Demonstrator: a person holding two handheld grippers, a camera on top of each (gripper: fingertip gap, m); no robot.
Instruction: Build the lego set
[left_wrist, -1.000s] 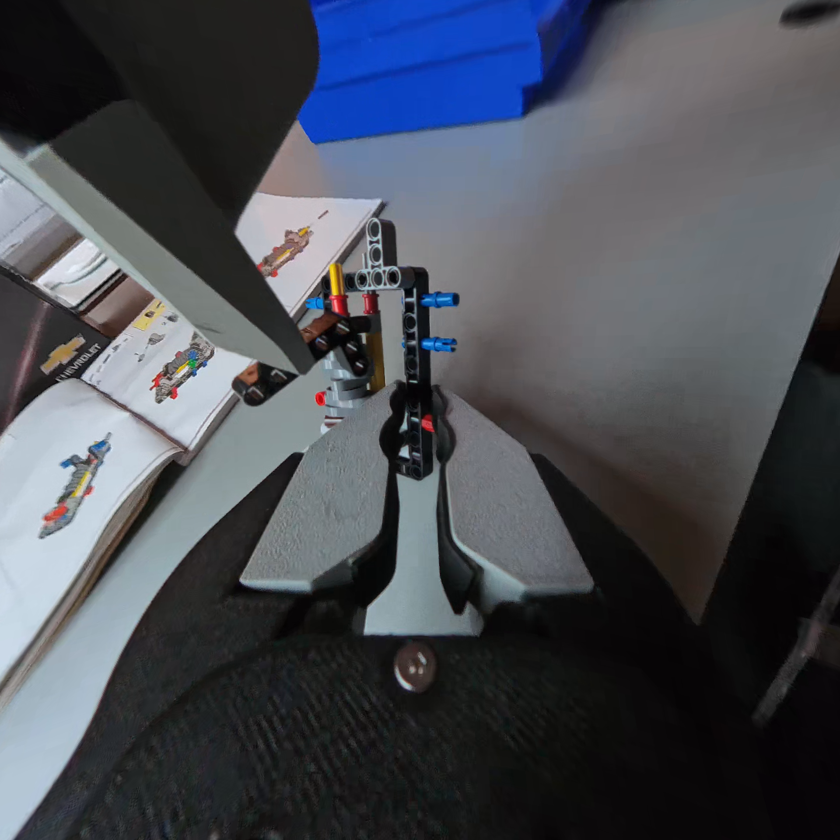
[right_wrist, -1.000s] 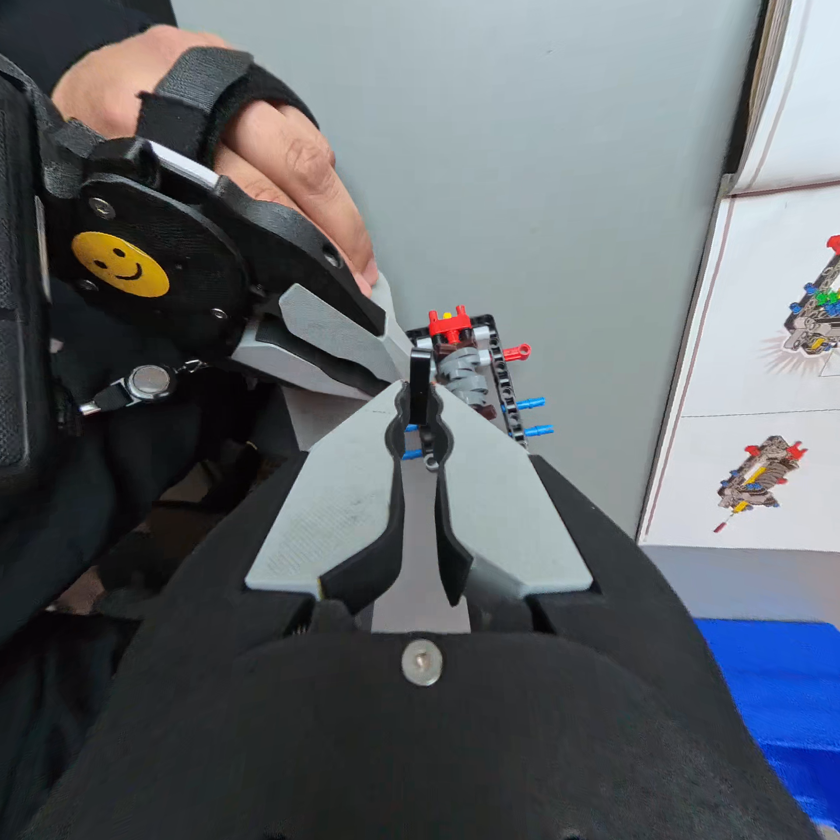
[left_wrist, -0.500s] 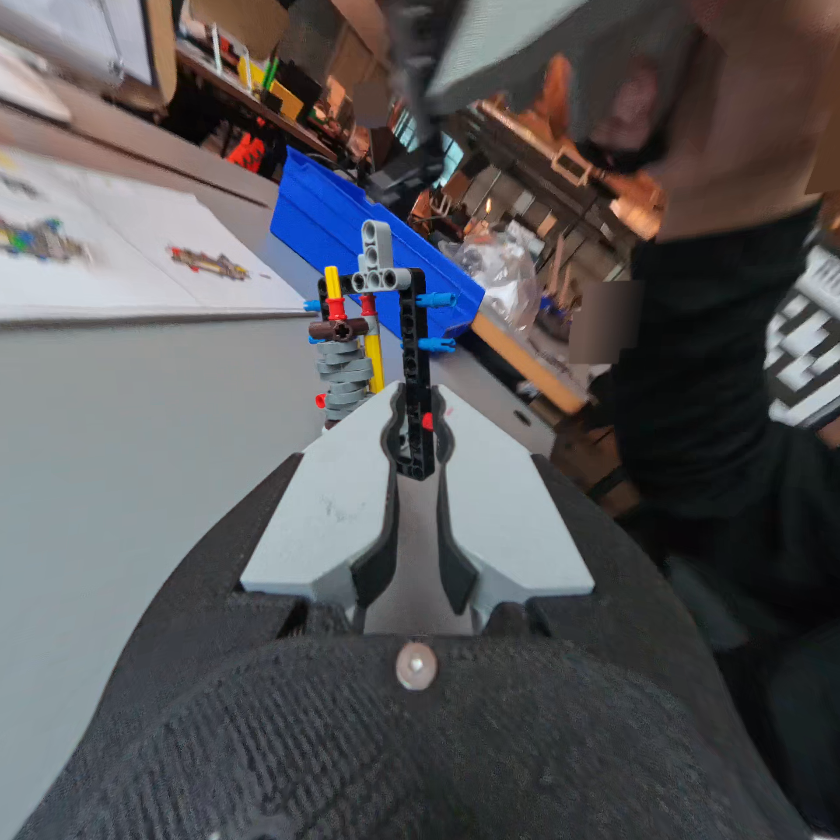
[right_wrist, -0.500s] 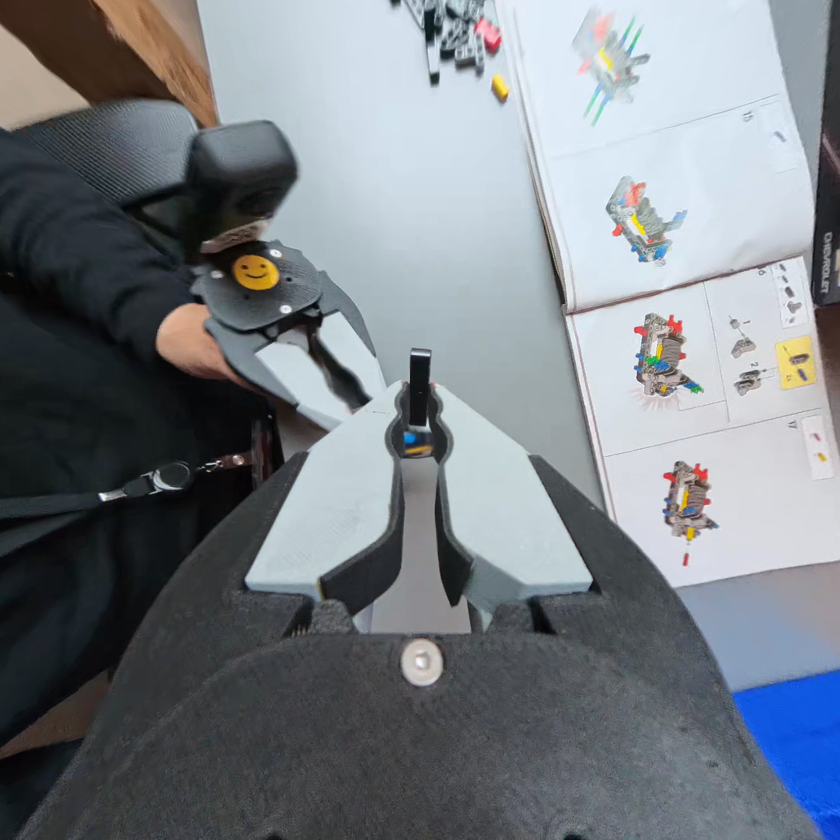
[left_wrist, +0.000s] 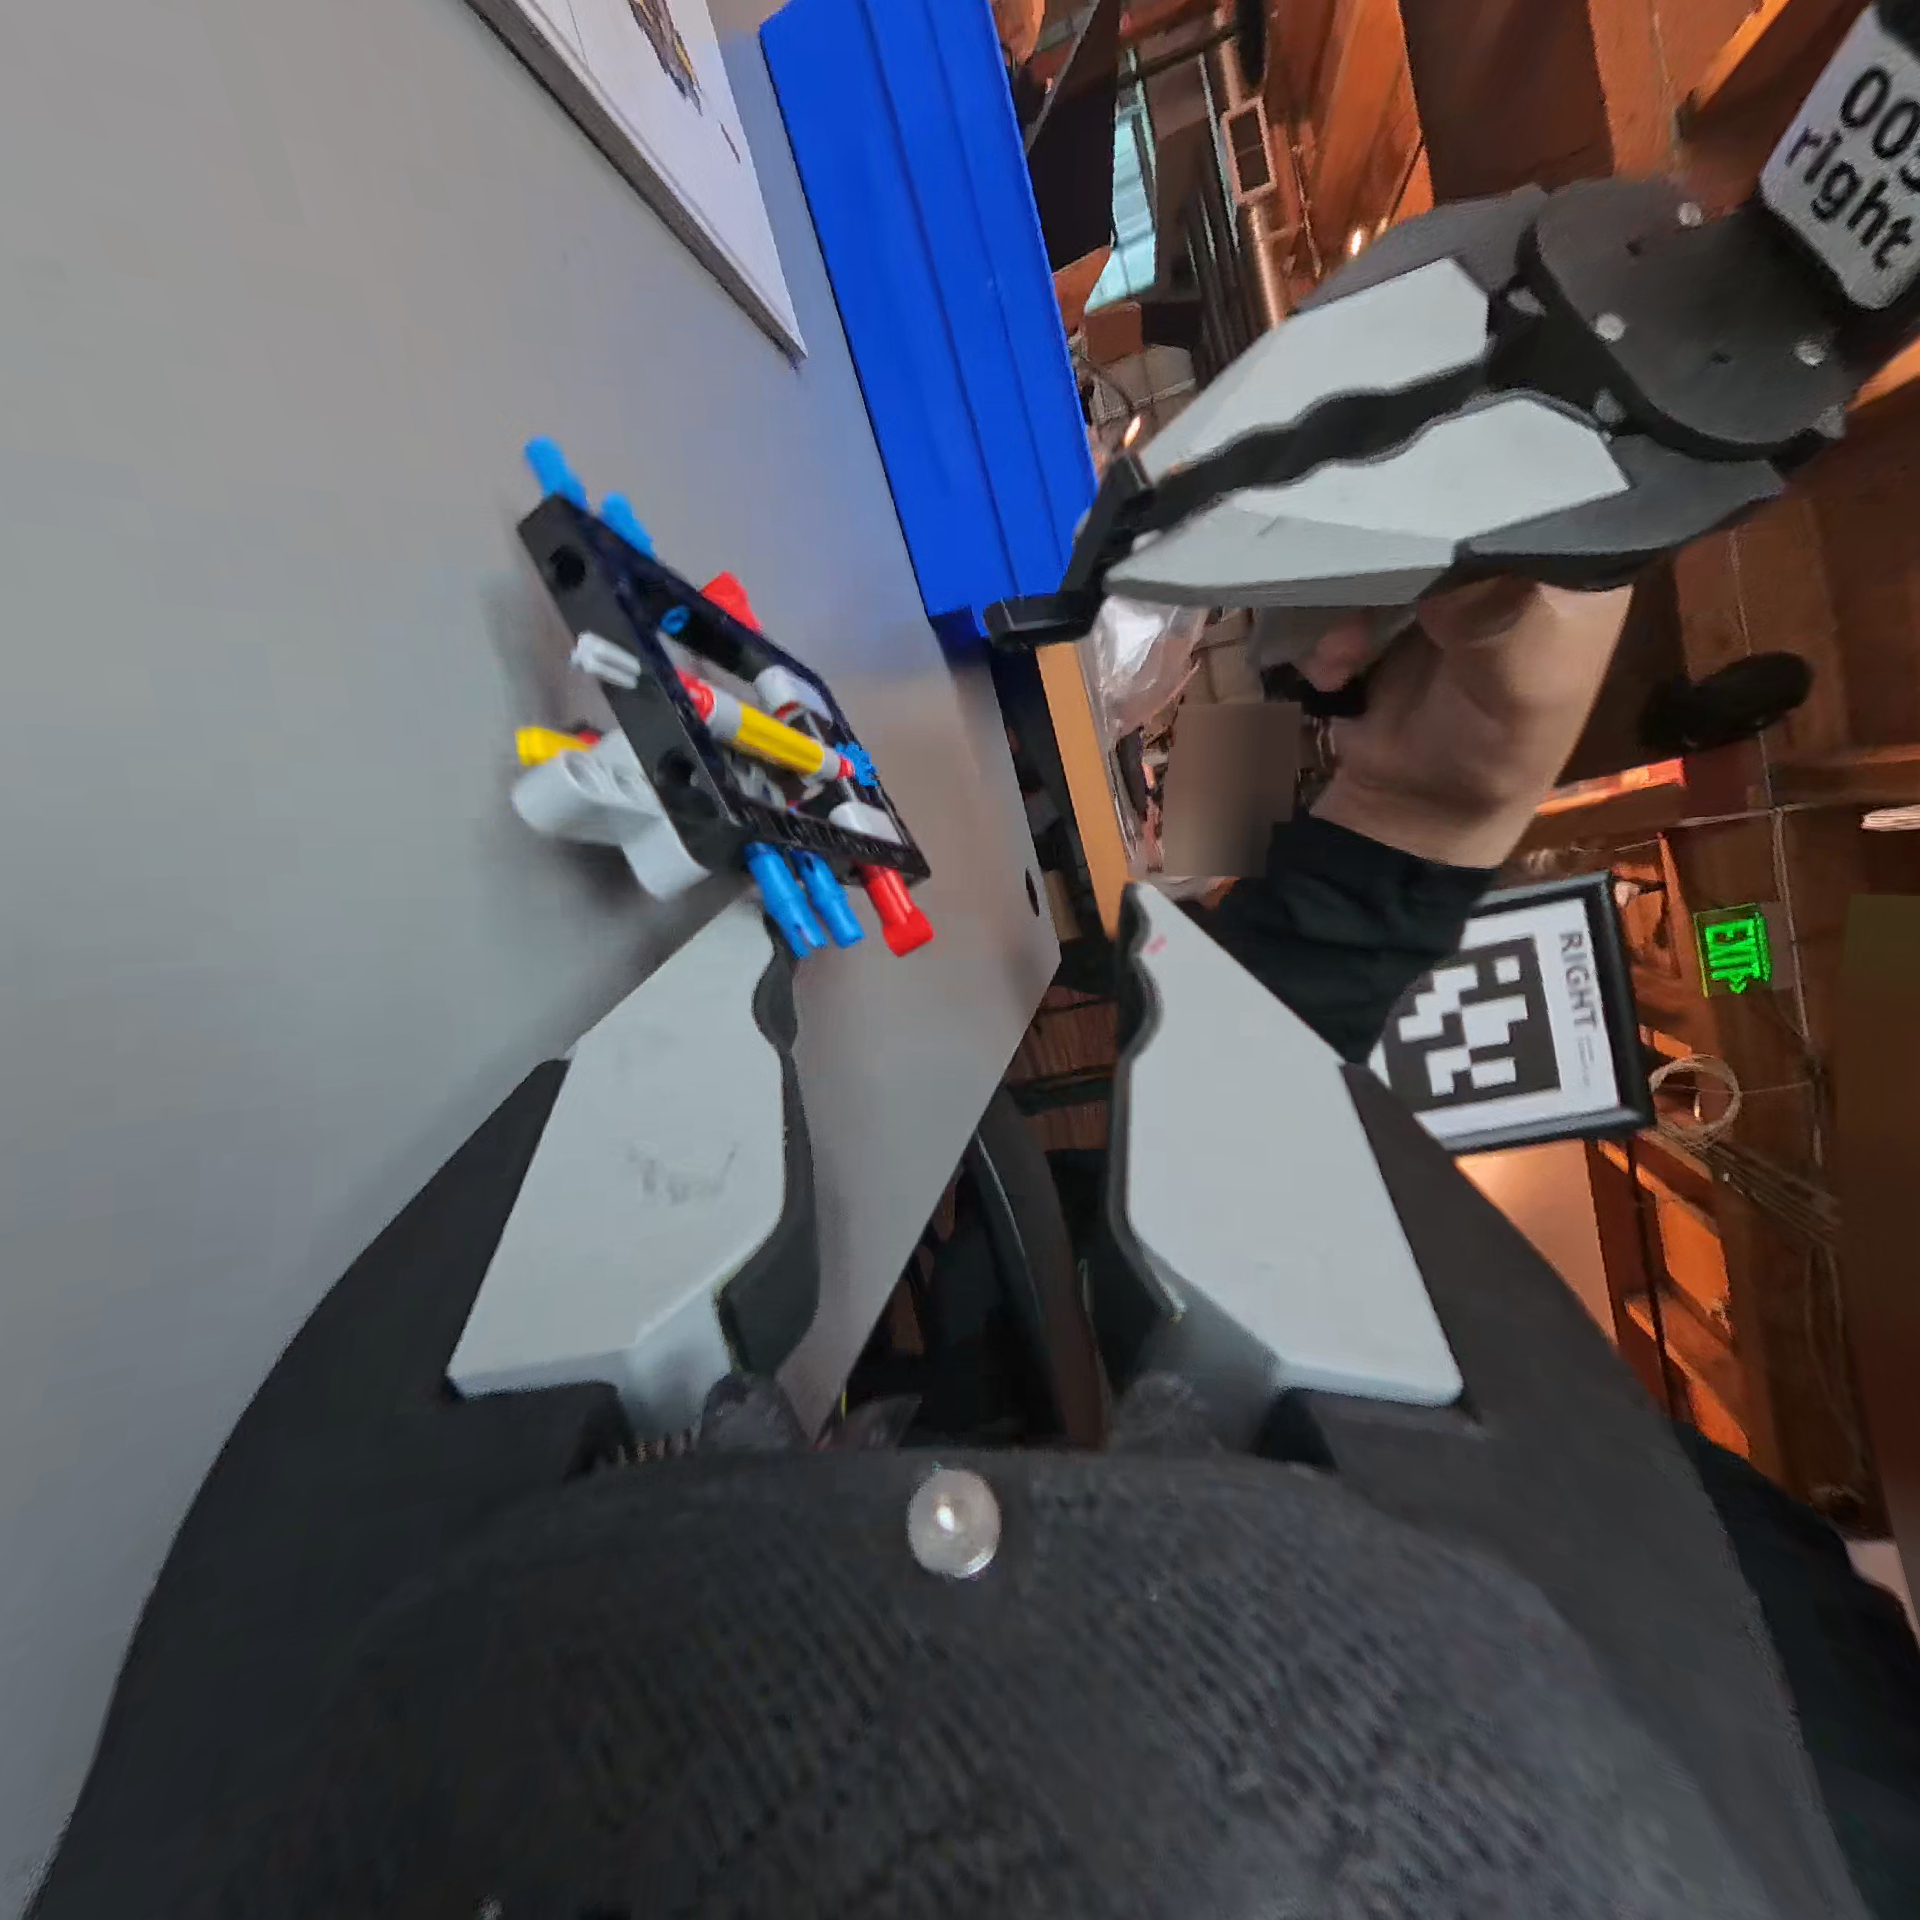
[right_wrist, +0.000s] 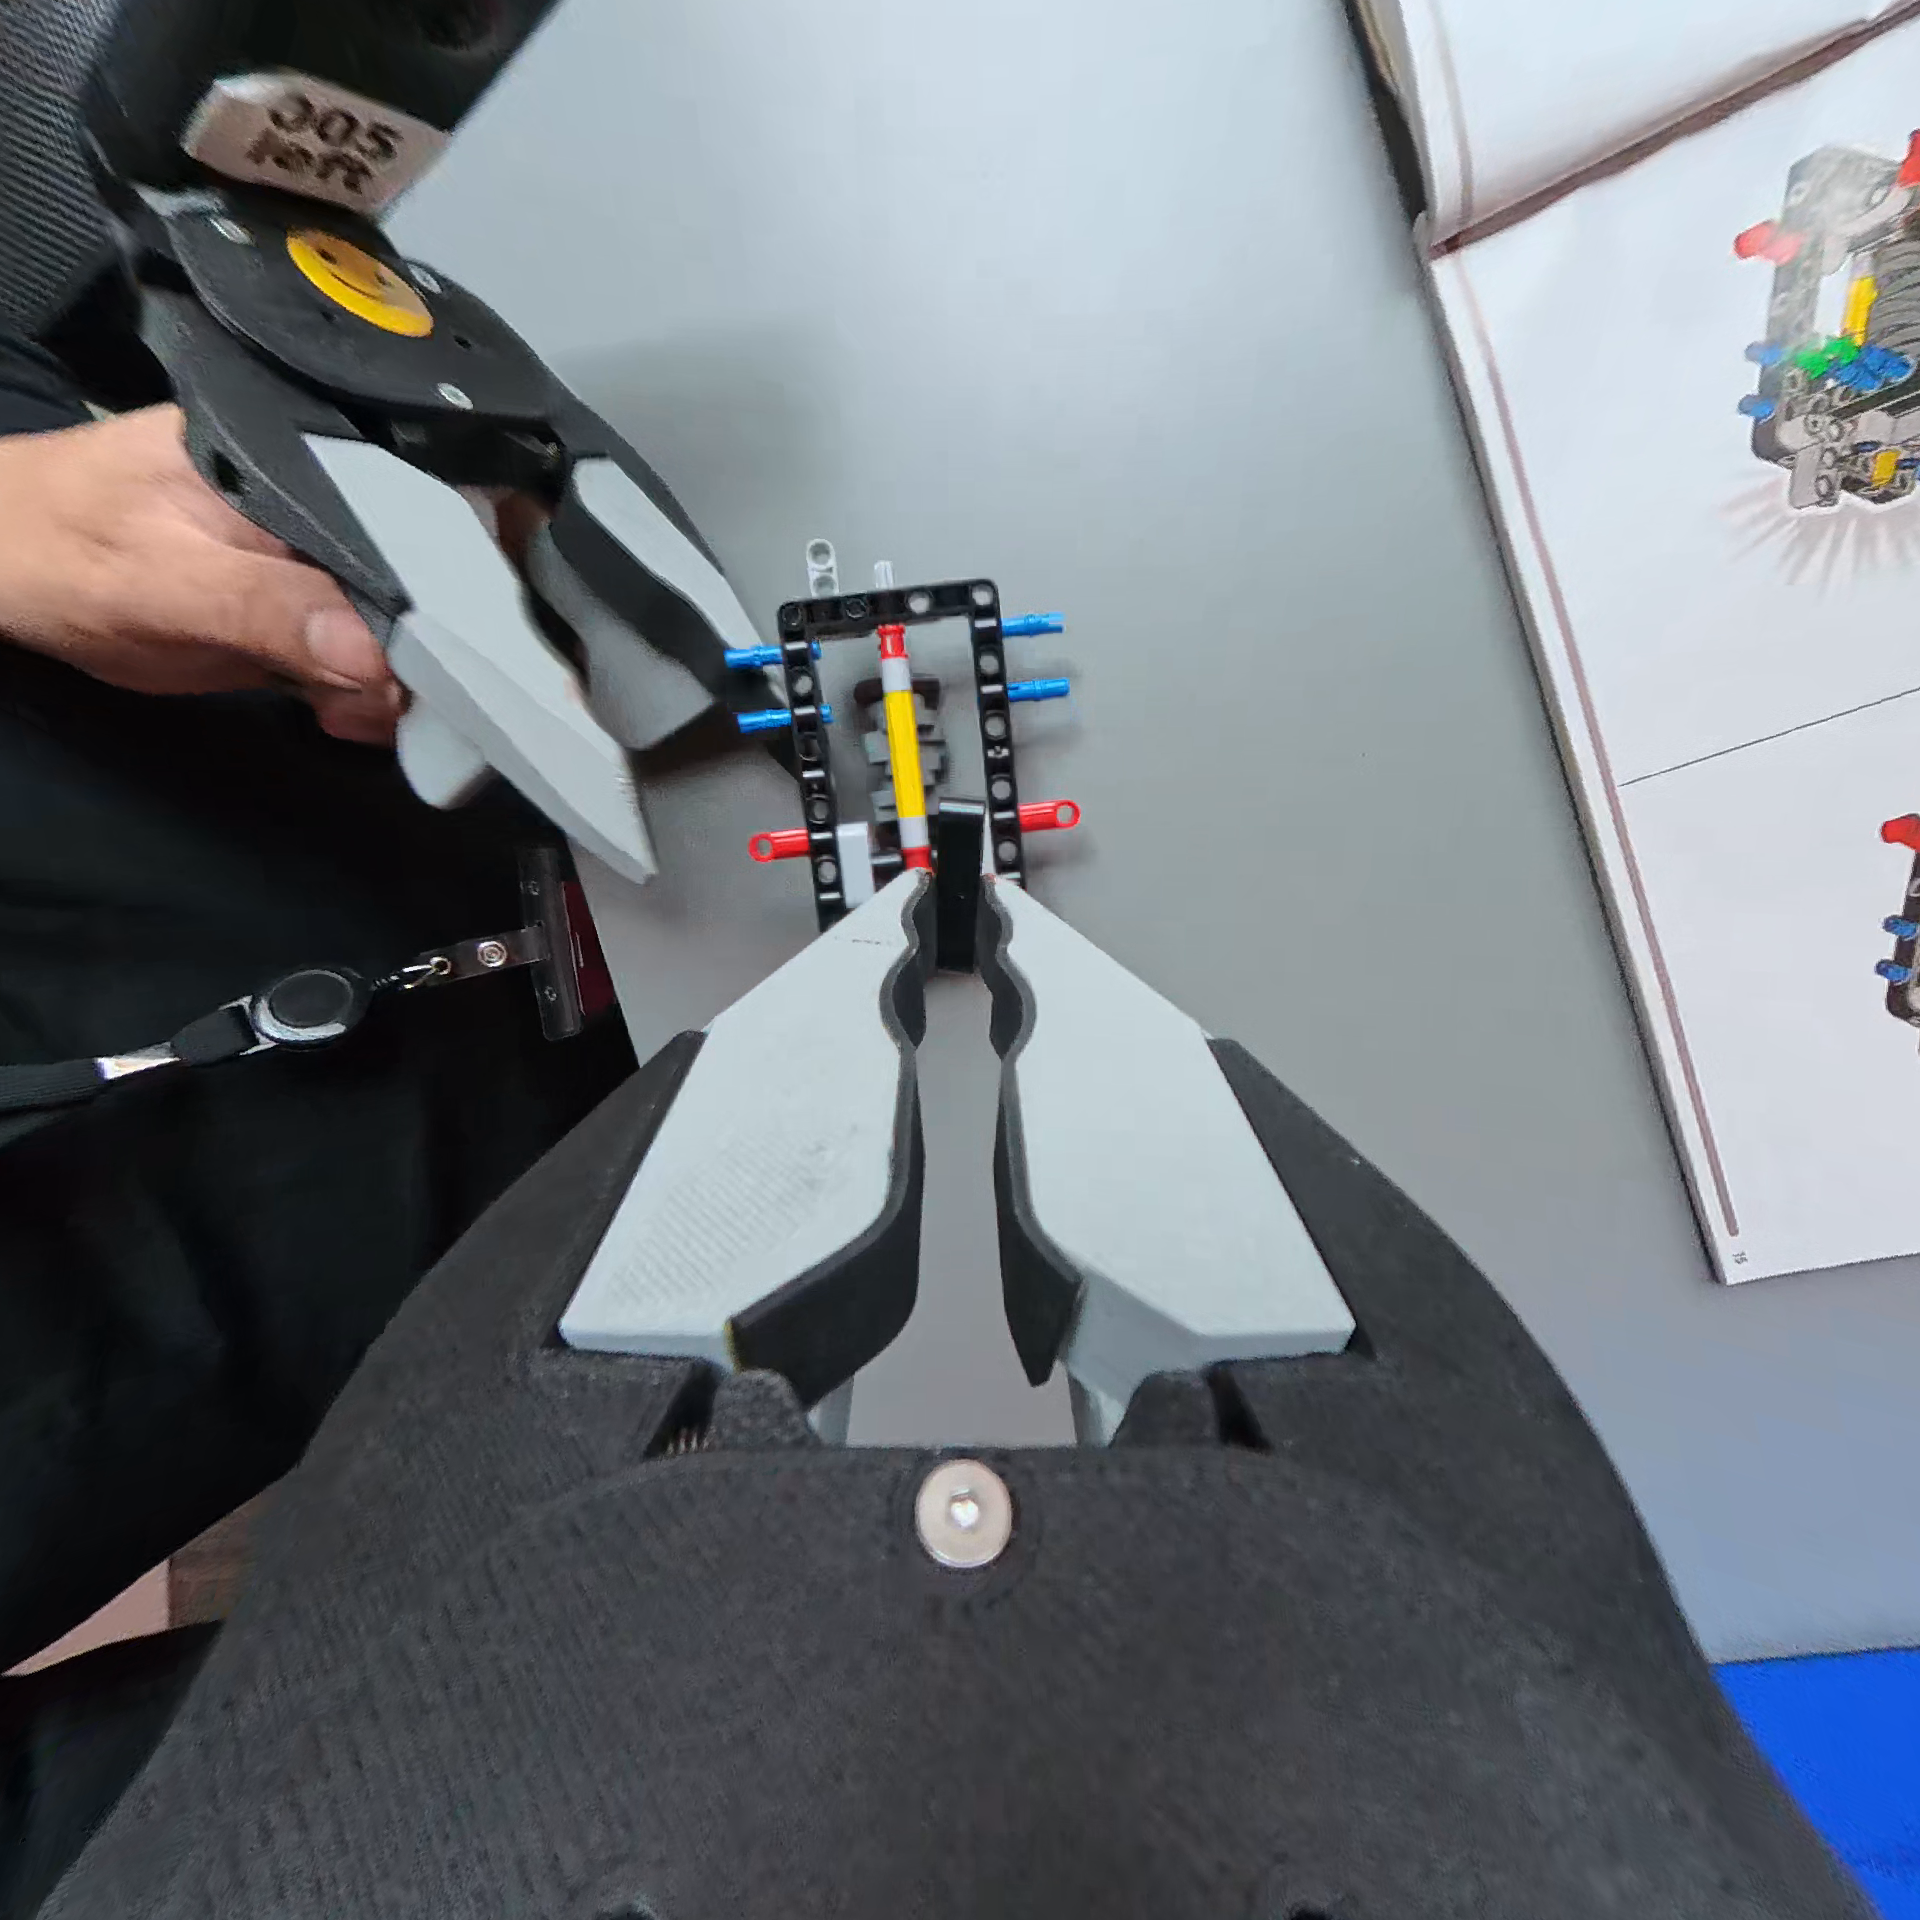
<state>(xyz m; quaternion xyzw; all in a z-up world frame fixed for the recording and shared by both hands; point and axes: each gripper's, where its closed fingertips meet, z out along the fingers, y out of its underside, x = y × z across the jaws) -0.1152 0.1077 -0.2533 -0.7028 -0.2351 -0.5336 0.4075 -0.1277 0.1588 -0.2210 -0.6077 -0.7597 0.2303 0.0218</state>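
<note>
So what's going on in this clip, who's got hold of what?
A person is building a Lego model with a handheld gripper in each hand. The partly built black frame assembly lies flat on the grey table. The left gripper is open and empty, just short of the assembly. The right gripper is shut on a small black piece and hovers above the frame's near end. An open instruction booklet lies beside it.
</note>
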